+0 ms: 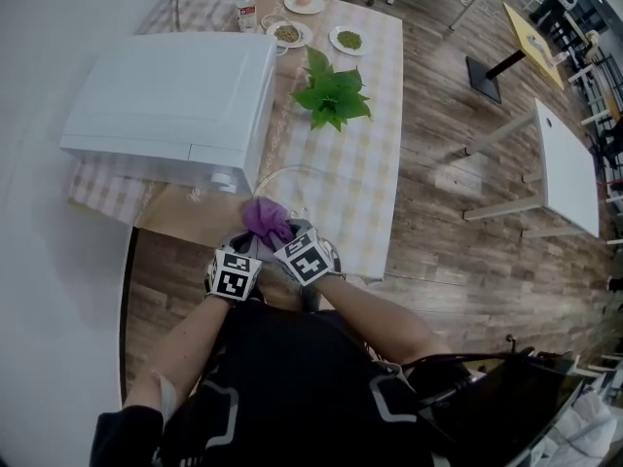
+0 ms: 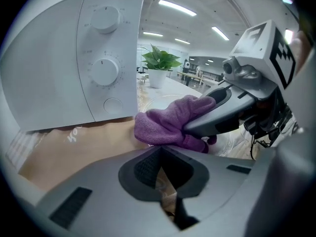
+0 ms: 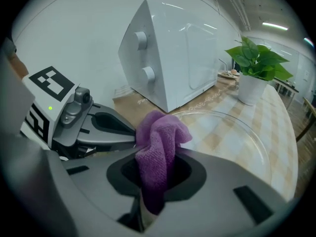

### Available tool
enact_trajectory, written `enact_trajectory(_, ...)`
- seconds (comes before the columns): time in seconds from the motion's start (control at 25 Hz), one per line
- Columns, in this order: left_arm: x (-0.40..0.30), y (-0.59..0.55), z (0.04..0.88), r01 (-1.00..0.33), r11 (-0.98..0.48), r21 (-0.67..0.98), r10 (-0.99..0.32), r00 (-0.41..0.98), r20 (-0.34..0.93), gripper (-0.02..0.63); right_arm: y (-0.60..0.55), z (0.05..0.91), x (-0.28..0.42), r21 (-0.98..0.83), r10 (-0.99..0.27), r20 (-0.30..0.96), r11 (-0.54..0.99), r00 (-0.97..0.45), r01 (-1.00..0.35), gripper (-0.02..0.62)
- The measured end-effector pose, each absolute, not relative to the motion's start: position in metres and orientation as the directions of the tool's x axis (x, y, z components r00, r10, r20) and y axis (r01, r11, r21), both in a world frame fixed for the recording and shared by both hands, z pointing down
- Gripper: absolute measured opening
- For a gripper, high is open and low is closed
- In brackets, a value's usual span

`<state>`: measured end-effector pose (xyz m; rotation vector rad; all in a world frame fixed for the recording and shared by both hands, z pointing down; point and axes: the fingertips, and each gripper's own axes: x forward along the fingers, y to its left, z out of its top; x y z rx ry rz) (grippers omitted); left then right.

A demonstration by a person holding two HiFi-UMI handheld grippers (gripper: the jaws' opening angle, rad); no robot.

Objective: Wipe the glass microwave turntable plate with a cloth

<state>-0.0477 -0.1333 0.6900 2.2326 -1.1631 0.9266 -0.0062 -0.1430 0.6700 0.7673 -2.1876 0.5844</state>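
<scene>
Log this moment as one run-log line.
right gripper: shut on cloth | left gripper: shut, beside cloth | cloth: at plate's near rim | plate: on table, before microwave

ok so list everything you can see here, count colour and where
microwave: 1, white, left side of the table
glass turntable plate: 1, clear, on the table in front of the microwave
cloth: 1, purple, at the plate's near edge
potted plant: 1, green leaves, white pot, mid-table
food plates: 3, white, far end of the table
bottle: 1, clear, beside the food plates
tablecloth: 1, beige and white check, over the table
side tables: 2, white and yellow, on the floor to the right
left hand-held gripper: 1, grey, jaws together, beside the cloth
right hand-held gripper: 1, grey, shut on the cloth
</scene>
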Motion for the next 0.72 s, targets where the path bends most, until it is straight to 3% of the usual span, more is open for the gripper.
enact_trajectory(0.72, -0.047, -0.131, 0.690, -0.810, -0.586, 0.024, -0.537, 0.410, 0.737, 0.008, -0.130, 0.668, 0.080, -0.203, -0.399, 0.798, 0.528, -0.452, -0.825, 0.074)
